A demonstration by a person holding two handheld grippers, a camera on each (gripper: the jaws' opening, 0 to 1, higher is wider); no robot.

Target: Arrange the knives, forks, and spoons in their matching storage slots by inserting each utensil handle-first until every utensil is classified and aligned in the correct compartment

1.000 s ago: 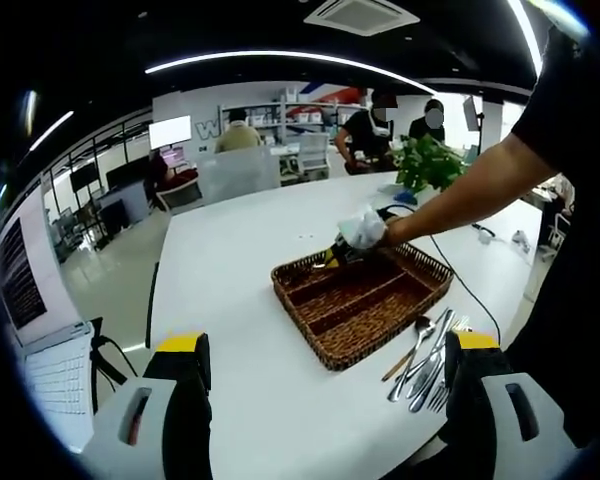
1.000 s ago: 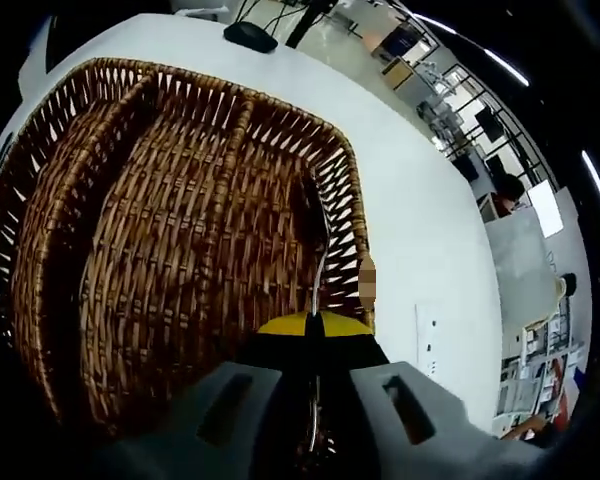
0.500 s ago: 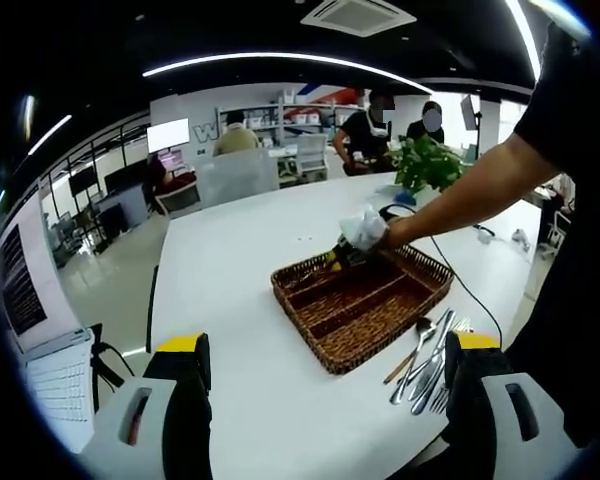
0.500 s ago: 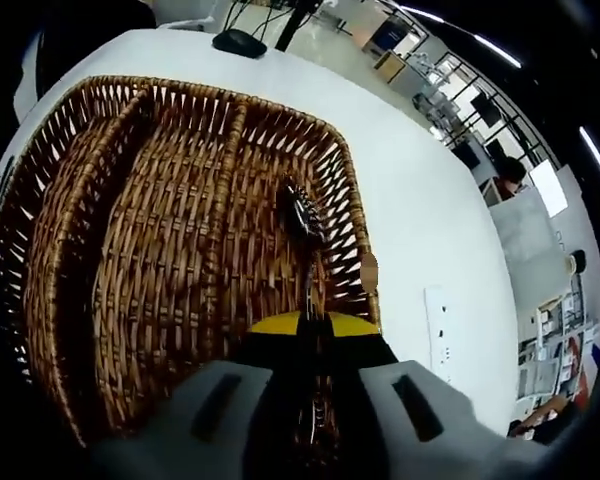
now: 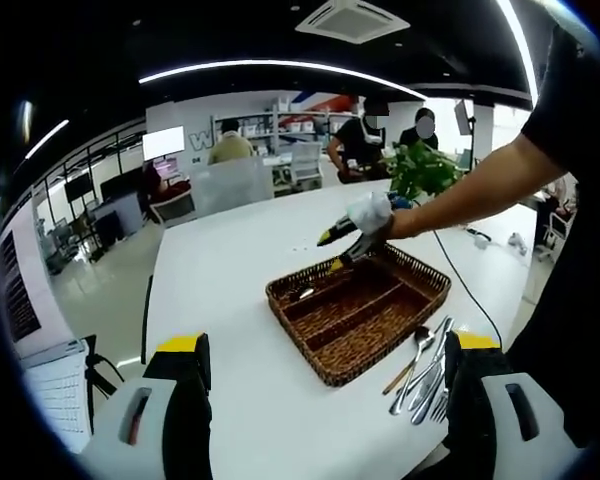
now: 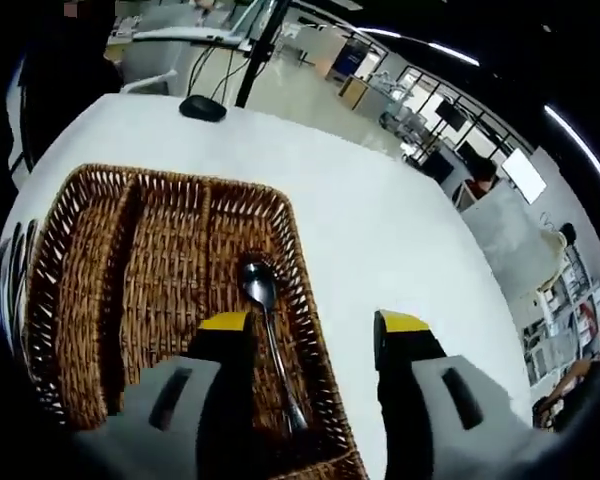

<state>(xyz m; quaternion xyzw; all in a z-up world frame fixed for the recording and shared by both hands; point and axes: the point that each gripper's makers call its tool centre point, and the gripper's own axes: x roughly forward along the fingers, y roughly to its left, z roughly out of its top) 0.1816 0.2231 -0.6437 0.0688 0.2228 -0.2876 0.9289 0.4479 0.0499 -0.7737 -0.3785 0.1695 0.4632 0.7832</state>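
Wicker, brown and tightly woven, forms the tray (image 6: 100, 300), a shallow rectangle split by woven ribs into long slots, set on a smooth white worktop (image 6: 400, 240). In the right gripper view a shiny metal spoon (image 6: 267, 335) lies in the slot along the tray's right wall, its oval bowl pointing away from the camera and its thin handle running back toward the near end. The right tongs (image 6: 310, 330) hang above it with yellow-tipped grey jaws spread wide, empty, one jaw over the tray and the other over bare worktop beside the rim.

In the left gripper view the tray (image 5: 325, 360) sits mid-worktop, the spoon (image 5: 302, 293) a small glint in its far slot. Loose cutlery (image 5: 425, 365), mixed steel pieces and one with a wood-coloured handle, lies in a heap just beside the tray's near right corner. A bare forearm reaches in from the right, its white-gloved hand (image 5: 372, 212) holding the right tongs (image 5: 332, 238) above the tray's far edge. The left tongs (image 5: 325, 355) stand parted and empty, low over the near worktop
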